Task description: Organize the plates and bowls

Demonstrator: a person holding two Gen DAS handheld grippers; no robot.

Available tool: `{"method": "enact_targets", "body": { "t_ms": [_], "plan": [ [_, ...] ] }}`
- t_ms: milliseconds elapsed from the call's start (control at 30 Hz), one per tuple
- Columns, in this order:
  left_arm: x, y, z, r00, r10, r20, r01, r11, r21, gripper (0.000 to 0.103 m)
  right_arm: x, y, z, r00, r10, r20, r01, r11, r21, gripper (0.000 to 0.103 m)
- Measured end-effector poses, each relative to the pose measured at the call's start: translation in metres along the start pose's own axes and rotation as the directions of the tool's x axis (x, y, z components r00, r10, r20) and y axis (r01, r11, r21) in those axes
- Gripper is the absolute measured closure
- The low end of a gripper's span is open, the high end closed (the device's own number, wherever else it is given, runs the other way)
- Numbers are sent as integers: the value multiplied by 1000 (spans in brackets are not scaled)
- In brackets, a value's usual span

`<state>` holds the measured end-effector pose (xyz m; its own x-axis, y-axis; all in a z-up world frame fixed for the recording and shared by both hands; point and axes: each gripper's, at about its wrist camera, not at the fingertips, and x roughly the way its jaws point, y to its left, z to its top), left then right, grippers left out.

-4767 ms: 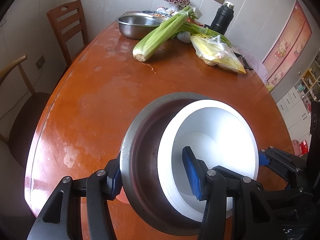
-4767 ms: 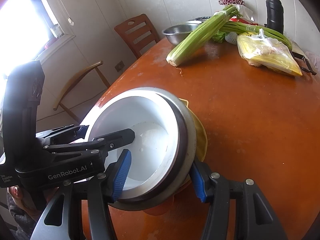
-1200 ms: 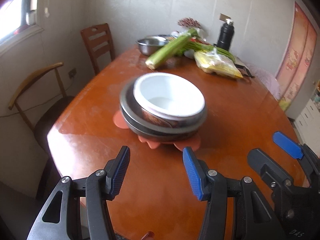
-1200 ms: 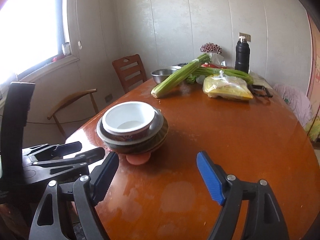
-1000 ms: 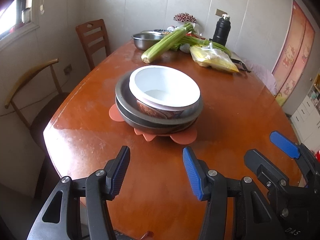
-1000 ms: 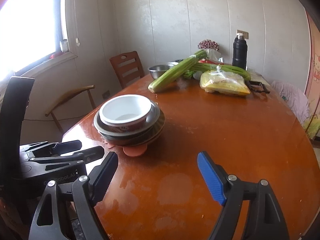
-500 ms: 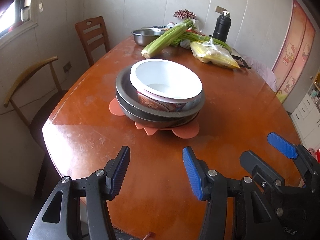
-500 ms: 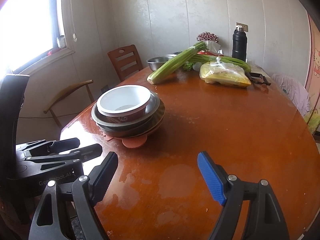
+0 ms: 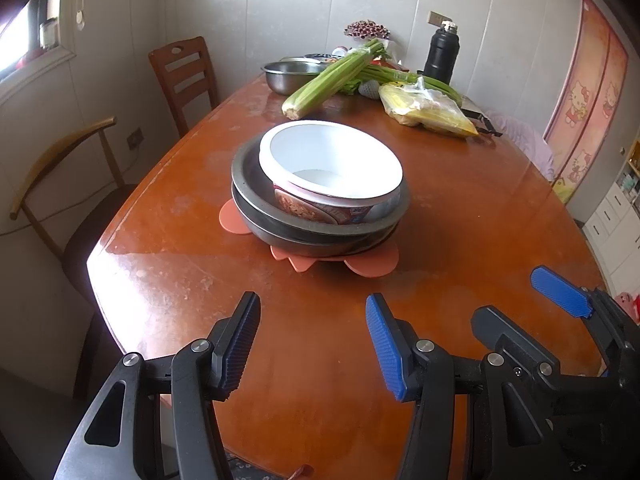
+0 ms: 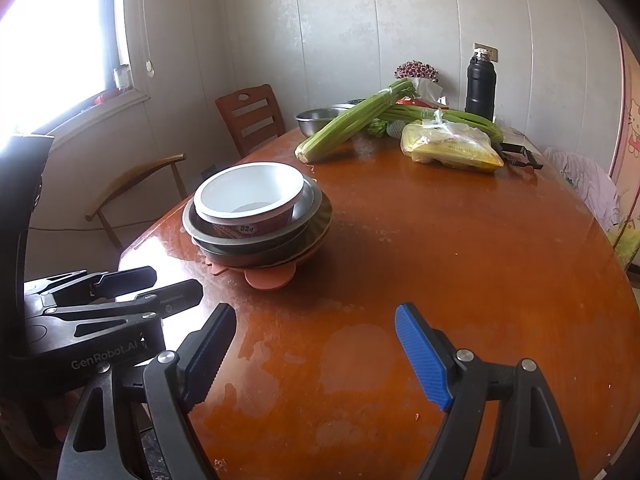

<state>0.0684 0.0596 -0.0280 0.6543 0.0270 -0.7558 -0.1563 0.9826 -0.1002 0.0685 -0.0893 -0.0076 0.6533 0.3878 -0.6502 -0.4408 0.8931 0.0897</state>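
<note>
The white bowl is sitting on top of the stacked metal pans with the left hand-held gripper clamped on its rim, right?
Not clamped. In the left wrist view the left hand-held gripper is open and well short of the white bowl, which does sit atop the stacked metal pans.

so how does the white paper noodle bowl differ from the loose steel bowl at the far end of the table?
The white paper noodle bowl sits on top of a stack of dark metal pans on an orange mat; the loose steel bowl stands alone on the table, beside the celery. The noodle bowl is white inside with a printed outer wall; the steel bowl is plain shiny metal. Both are upright and look empty.
</note>
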Motion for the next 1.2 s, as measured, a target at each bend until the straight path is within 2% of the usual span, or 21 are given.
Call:
{"method": "enact_targets", "body": {
  "t_ms": [1200],
  "plan": [
    [6, -4, -1, 1000, 4, -24, -4, 1000, 8, 46, -3, -2, -2, 1000, -24, -2, 24, 1000, 0, 22]
  ]
}}
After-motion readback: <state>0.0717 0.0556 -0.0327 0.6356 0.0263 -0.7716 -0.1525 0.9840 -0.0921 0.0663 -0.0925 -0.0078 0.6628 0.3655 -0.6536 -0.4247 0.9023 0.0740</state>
